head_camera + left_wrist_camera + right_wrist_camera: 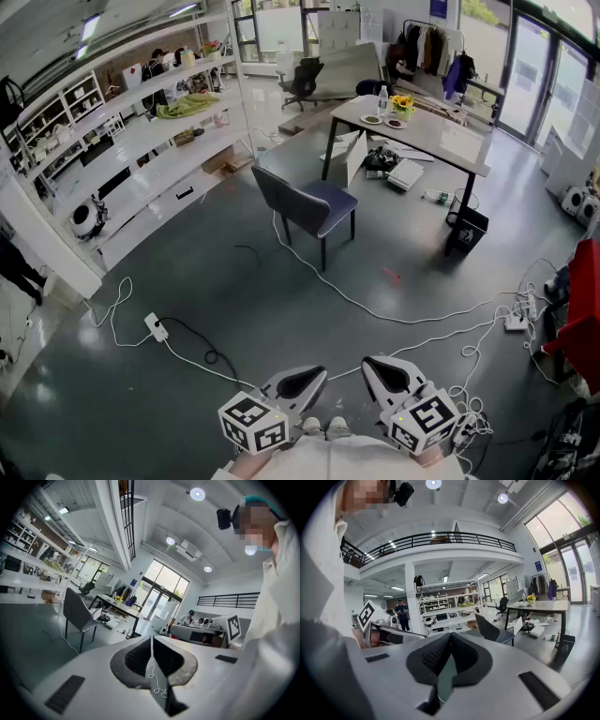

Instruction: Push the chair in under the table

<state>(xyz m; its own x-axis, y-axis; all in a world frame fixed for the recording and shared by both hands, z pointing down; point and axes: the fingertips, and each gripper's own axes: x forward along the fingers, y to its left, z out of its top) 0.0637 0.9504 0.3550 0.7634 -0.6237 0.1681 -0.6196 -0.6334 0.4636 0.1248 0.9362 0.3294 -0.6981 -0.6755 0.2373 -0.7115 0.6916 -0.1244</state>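
Task object: the chair (314, 208) is seen out on the open floor, just short of the near end of the table (441, 136) and not under it.
Chair orientation: the seat is turned towards the table and the backrest towards the person; the backrest is therefore judged to be the surface to be pushed.
Left gripper (302, 381): the jaws are closed together and nothing is held. Only floor and a loop of white cable show past the pads in the left gripper view.
Right gripper (390, 375): the jaws are fully closed and nothing is gripped.
Gripper position: both are held close in front of the body, side by side and well apart from the chair. No contact has been made; the approach is judged not yet begun.
Reason for closed jaws: a push needs no grasp, so a blunt closed tip is judged sufficient.
Floor cables (375, 314): white leads are laid across the floor between the person and the chair; a trip or snag risk is judged.
Under-table items (405, 174): a box and loose objects lie on the floor there and may limit chair travel.
Markings: black-and-white square markers are carried on both gripper cubes.
Legible text: no brand or writing can be read.
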